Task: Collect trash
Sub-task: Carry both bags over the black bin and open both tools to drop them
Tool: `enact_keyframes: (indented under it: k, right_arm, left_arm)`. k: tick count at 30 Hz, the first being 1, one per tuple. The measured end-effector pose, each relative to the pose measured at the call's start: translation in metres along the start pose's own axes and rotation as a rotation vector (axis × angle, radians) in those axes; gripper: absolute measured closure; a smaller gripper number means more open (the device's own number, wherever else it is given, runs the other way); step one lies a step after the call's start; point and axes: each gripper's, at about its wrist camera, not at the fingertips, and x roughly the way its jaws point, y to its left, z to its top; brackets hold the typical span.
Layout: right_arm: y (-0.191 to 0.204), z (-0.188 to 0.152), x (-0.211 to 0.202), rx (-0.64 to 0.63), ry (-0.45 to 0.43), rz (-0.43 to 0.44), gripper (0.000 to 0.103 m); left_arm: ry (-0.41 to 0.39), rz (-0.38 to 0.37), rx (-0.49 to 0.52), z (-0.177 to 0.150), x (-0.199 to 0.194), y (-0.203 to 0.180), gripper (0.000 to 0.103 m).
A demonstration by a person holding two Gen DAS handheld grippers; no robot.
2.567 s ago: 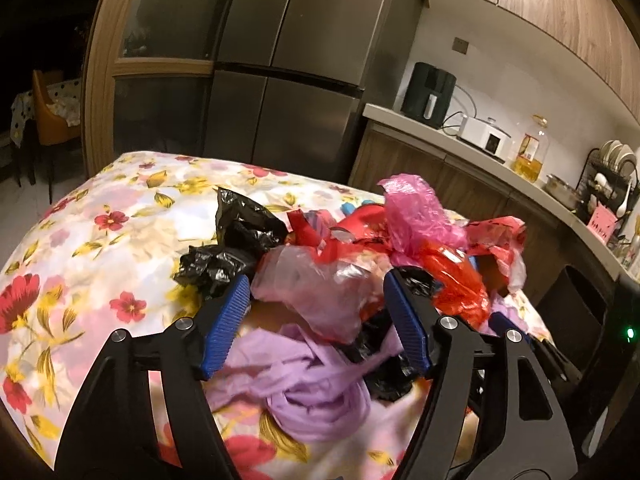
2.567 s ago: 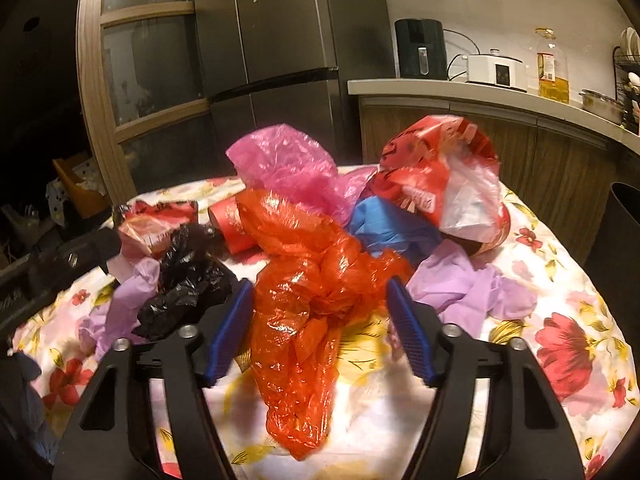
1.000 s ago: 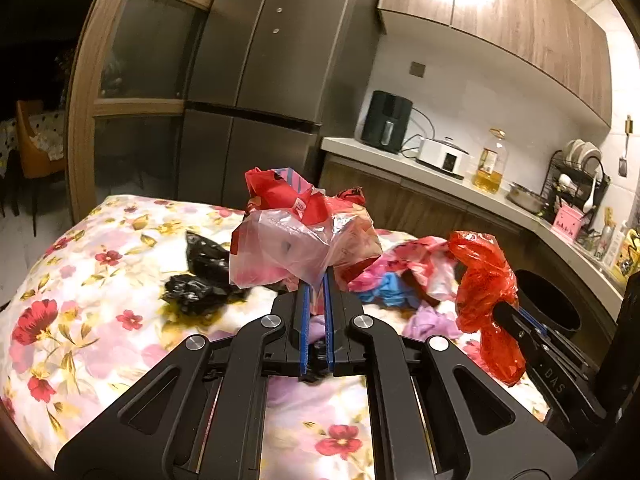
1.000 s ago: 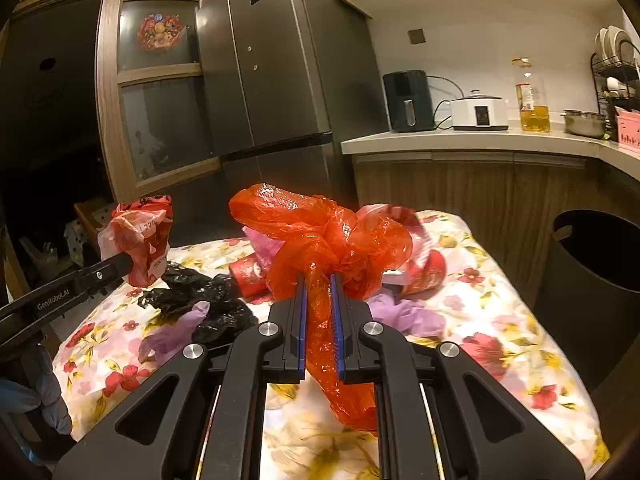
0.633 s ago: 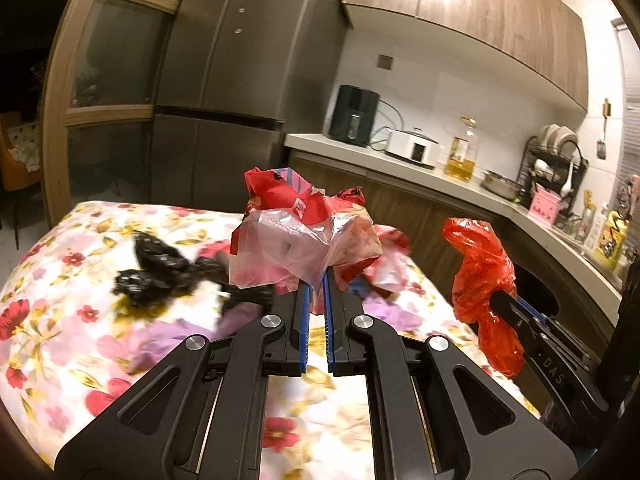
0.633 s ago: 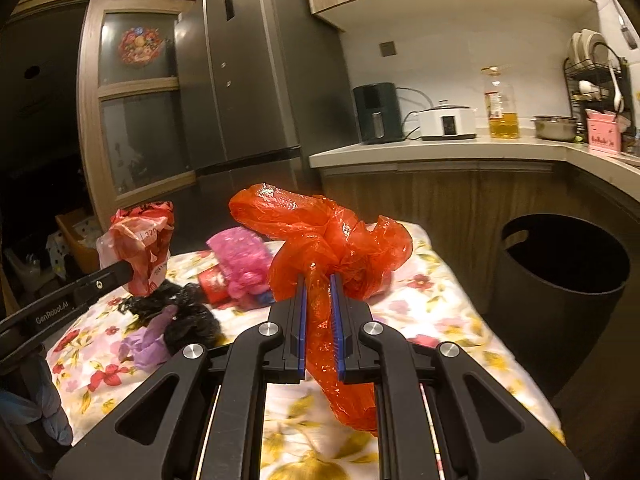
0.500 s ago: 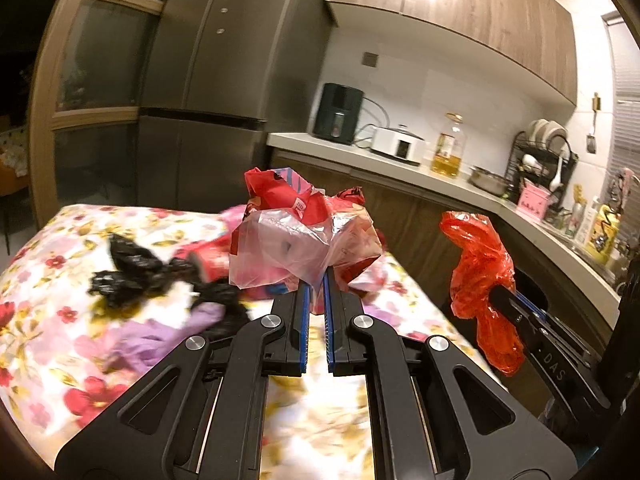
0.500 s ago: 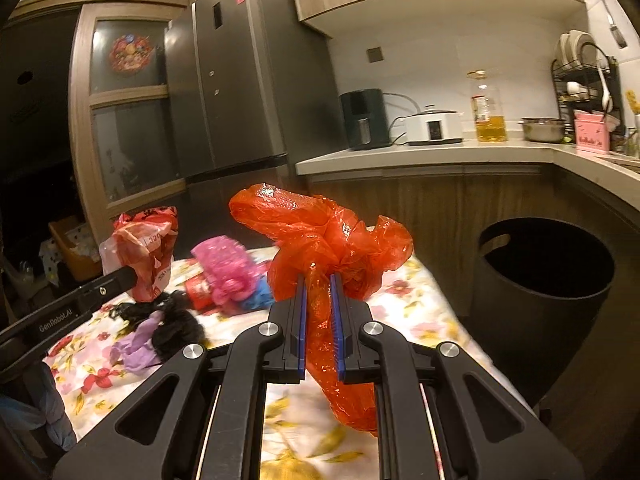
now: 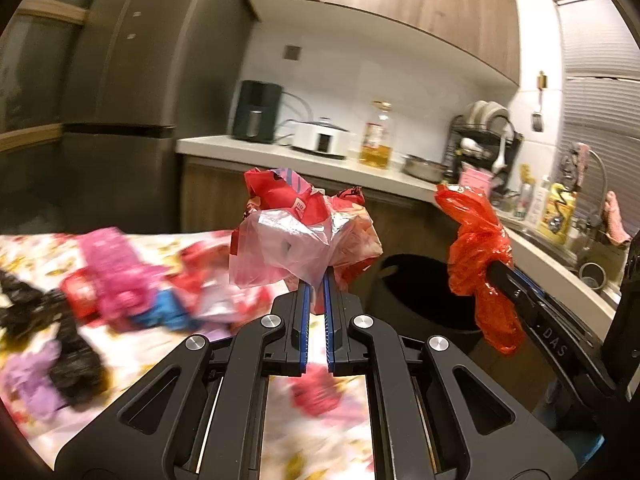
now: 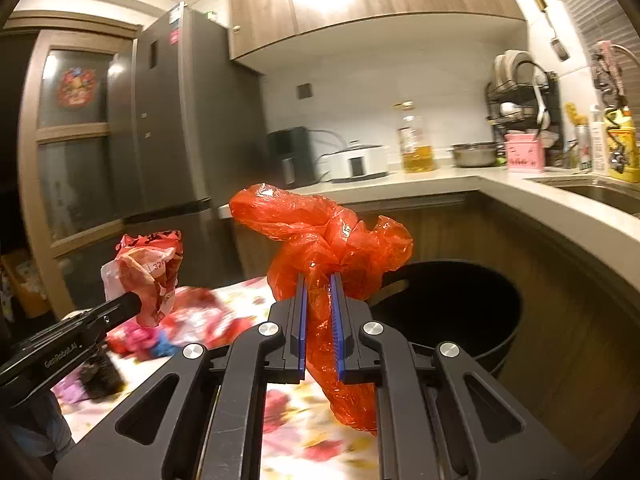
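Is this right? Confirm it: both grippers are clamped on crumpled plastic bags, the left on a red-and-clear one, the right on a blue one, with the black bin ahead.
One detail is wrong: the right gripper is clamped on an orange-red bag, not a blue one, as the right wrist view shows. The left gripper does hold the red-and-clear bag, and the black bin stands ahead.

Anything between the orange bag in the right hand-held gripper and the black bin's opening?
Nothing visible. The orange bag hangs from the right hand-held gripper, with the black bin open just beyond it.
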Motion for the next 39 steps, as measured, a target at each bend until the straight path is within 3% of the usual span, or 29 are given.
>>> enact_keyframes:
  k: [8,14,28,34,39]
  right_arm:
    - [-0.049,0.01,0.017,0.024,-0.017,-0.105,0.091]
    - [-0.072,0.01,0.031,0.034,-0.01,-0.131,0.091]
    - [-0.093,0.011,0.045,0.06,-0.008,-0.104,0.09]
    - [-0.099,0.012,0.046,0.074,-0.012,-0.099,0.075]
    - [-0.104,0.014,0.045,0.088,-0.009,-0.114,0.072]
  left_arm:
    - [0.01,-0.129,0.05,0.008,0.055,-0.059,0.097]
    - [0.032,-0.175,0.077,0.005,0.091,-0.088,0.097]
    - [0.06,-0.234,0.084,0.001,0.136,-0.115,0.097]
    - [0.08,-0.256,0.08,-0.002,0.146,-0.118,0.096]
    - [0.106,-0.235,0.075,-0.008,0.152,-0.114,0.084]
